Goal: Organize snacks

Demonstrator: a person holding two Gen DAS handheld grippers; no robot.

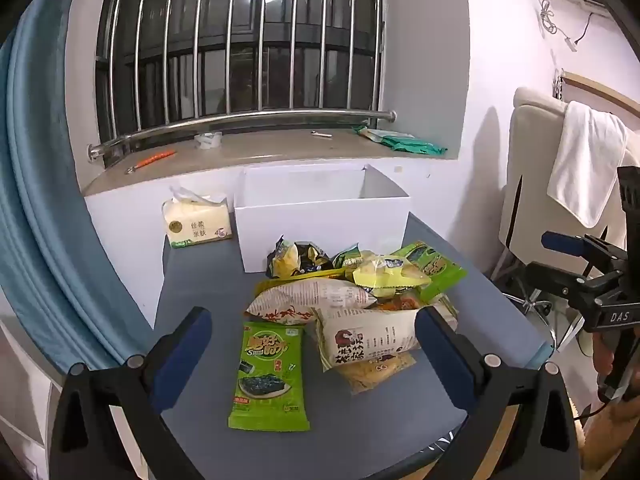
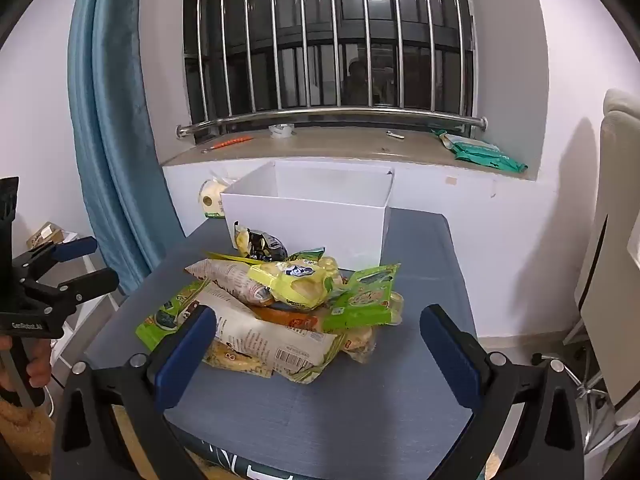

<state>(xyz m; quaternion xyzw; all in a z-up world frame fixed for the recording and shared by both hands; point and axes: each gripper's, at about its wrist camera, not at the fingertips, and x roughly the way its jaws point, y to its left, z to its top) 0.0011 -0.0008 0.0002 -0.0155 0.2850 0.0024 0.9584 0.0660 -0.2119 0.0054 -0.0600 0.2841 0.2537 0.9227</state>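
Note:
A pile of snack packets (image 1: 352, 284) (image 2: 288, 300) lies in the middle of a grey table (image 1: 200, 280) (image 2: 420, 240). A green seaweed packet (image 1: 269, 376) lies flat in front of the pile, apart from it. A white open box (image 1: 324, 216) (image 2: 308, 220) stands behind the pile. My left gripper (image 1: 314, 336) is open and empty, hovering just in front of the pile above the green packet. My right gripper (image 2: 318, 340) is open and empty, in front of the pile. Each gripper also shows at the edge of the other's view (image 1: 576, 260) (image 2: 76, 260).
A tissue pack (image 1: 196, 220) (image 2: 212, 200) stands left of the box against the wall. The window sill holds green packets (image 1: 400, 140) (image 2: 480, 152), a tape roll (image 1: 208, 140) and an orange pen (image 1: 156, 158). A blue curtain (image 1: 40, 200) hangs left; a chair with a towel (image 1: 584, 160) stands right.

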